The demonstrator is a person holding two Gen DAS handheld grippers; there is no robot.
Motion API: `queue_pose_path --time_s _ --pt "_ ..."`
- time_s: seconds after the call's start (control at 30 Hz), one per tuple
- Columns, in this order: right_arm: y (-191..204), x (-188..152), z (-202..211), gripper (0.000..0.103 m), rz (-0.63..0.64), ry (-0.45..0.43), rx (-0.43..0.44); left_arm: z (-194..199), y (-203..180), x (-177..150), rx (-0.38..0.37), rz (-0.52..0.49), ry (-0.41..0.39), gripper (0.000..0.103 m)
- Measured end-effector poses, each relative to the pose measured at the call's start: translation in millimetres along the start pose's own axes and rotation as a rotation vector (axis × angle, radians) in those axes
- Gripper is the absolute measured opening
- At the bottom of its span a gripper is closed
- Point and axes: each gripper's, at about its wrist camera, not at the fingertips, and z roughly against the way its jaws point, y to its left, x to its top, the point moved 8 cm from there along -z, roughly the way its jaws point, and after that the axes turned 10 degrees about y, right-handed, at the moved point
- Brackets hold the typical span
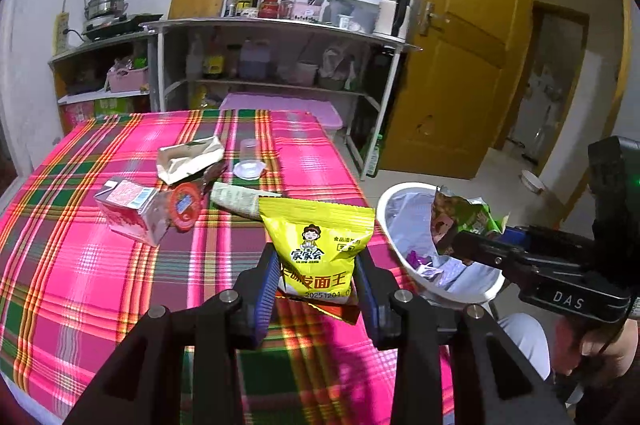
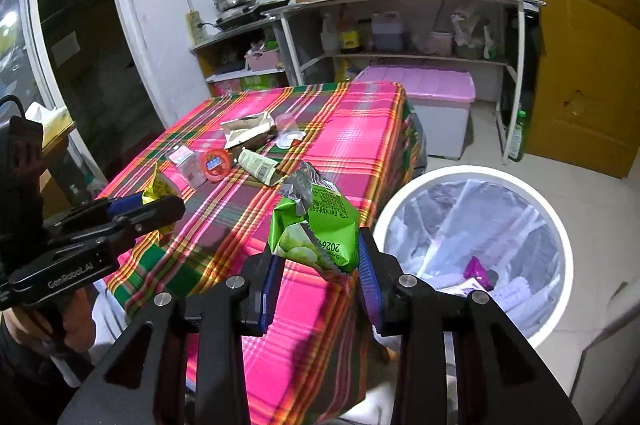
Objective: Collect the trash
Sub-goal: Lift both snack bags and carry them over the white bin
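Over the table point(image 1: 80, 265) edge, my left fingers point(image 1: 316, 289) pinch a yellow packet point(image 1: 316, 241), right fingers point(image 2: 316, 277) pinch a green wrapper point(image 2: 316, 225), neither binned yet. Bin point(image 2: 560, 225) already has scraps; carton point(image 1: 128, 209), lid point(image 1: 185, 205), bags, cup still on the table.

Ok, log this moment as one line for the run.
left gripper: shut on yellow packet | right gripper: shut on green packet | bin: beside table, lined | table: more trash left

Plaid-clothed table point(image 1: 80, 257) bears carton point(image 1: 132, 211), red lid point(image 1: 185, 205), wrappers point(image 1: 188, 159), cup point(image 1: 250, 165).
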Motion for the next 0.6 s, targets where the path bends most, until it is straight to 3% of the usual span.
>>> queue_pose_path --time_s 0.6 --pt "-45 -14 20 0.037 -0.077 -0.029 -0.032 -13 -48 9 -0.040 -0.068 0.019 0.037"
